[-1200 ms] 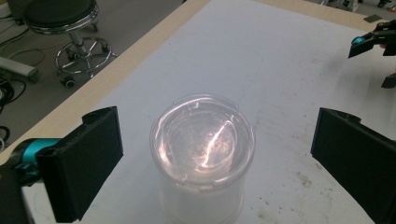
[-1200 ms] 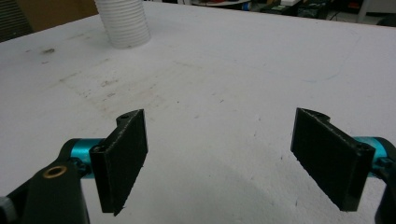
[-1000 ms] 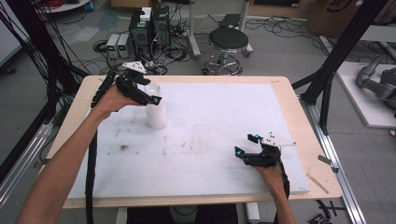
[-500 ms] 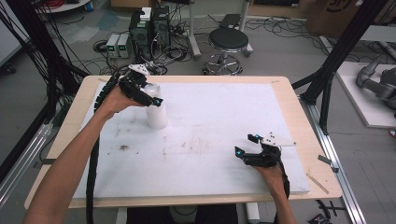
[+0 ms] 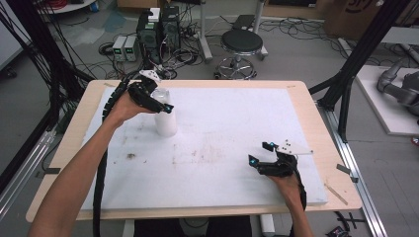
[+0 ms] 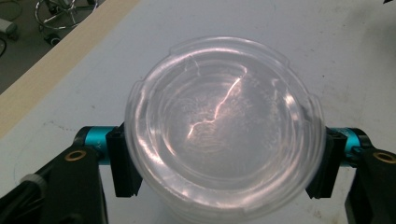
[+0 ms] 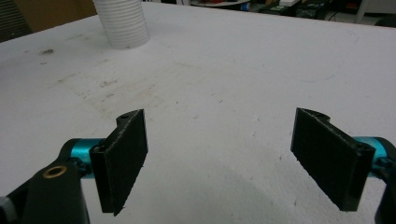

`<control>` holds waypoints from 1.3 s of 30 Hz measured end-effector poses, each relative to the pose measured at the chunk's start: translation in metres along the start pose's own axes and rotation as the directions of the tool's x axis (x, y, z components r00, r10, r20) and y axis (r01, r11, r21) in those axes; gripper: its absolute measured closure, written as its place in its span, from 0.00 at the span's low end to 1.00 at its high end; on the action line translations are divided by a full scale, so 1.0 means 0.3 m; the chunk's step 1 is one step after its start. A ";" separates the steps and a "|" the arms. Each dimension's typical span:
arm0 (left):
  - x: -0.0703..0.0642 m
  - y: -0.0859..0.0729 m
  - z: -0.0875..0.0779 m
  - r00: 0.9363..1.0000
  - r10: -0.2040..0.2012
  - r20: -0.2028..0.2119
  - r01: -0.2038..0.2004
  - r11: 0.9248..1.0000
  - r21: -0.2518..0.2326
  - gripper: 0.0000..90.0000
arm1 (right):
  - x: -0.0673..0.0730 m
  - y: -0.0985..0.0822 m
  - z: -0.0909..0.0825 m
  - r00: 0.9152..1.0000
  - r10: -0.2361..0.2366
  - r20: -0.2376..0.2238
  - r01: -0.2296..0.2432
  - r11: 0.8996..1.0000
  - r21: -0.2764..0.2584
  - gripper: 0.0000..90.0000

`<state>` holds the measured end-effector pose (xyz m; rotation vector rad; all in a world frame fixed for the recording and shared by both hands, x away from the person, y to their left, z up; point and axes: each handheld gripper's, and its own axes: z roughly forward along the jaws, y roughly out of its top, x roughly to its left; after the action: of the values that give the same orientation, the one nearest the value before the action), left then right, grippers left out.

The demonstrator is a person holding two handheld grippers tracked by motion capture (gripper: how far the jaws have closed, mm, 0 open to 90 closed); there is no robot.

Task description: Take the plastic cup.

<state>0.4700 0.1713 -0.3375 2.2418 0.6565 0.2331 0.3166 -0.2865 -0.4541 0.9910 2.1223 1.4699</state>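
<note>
I am holding my left tongs (image 5: 159,105) over the clear cup (image 5: 165,118), which is standing upright toward the far left of the white tabletop (image 5: 227,123). Their jaws have just been closing, and in the left gripper view the pads (image 6: 122,163) are sitting against both sides of the cup (image 6: 224,126), grasping it. My right tongs (image 5: 262,154) are resting released and empty near the front right edge.

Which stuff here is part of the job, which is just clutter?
In the job:
cup stack with clear lid
left gripper, jaws just closing around the stack under the lid
right gripper, open, idle

Lying about:
stool
electronics boxes
</note>
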 end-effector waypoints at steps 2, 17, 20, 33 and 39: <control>0.000 0.001 -0.001 1.000 0.004 -0.003 -0.004 1.000 0.007 0.34 | 0.000 0.000 0.000 1.000 0.000 0.000 0.000 1.000 0.000 0.21; -0.002 0.004 -0.011 1.000 -0.002 -0.009 0.002 1.000 0.015 0.39 | -0.001 0.000 0.002 1.000 -0.006 0.001 0.006 1.000 0.001 0.21; -0.003 0.005 -0.012 1.000 -0.007 -0.011 0.007 1.000 0.013 0.39 | -0.002 0.000 0.002 1.000 -0.005 0.001 0.005 1.000 0.001 0.21; -0.031 0.096 -0.096 0.999 0.023 -0.023 -0.023 1.000 -0.015 0.39 | -0.002 0.001 0.003 1.000 -0.004 -0.001 0.004 1.000 0.004 0.21; -0.065 0.173 -0.191 0.997 0.062 -0.041 -0.064 0.997 -0.037 0.40 | 0.000 0.001 0.003 1.000 -0.002 -0.003 0.002 1.000 0.007 0.21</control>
<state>0.4527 0.1678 -0.2597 2.2283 0.5983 0.3196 0.3174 -0.2859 -0.4542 0.9895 2.1310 1.4653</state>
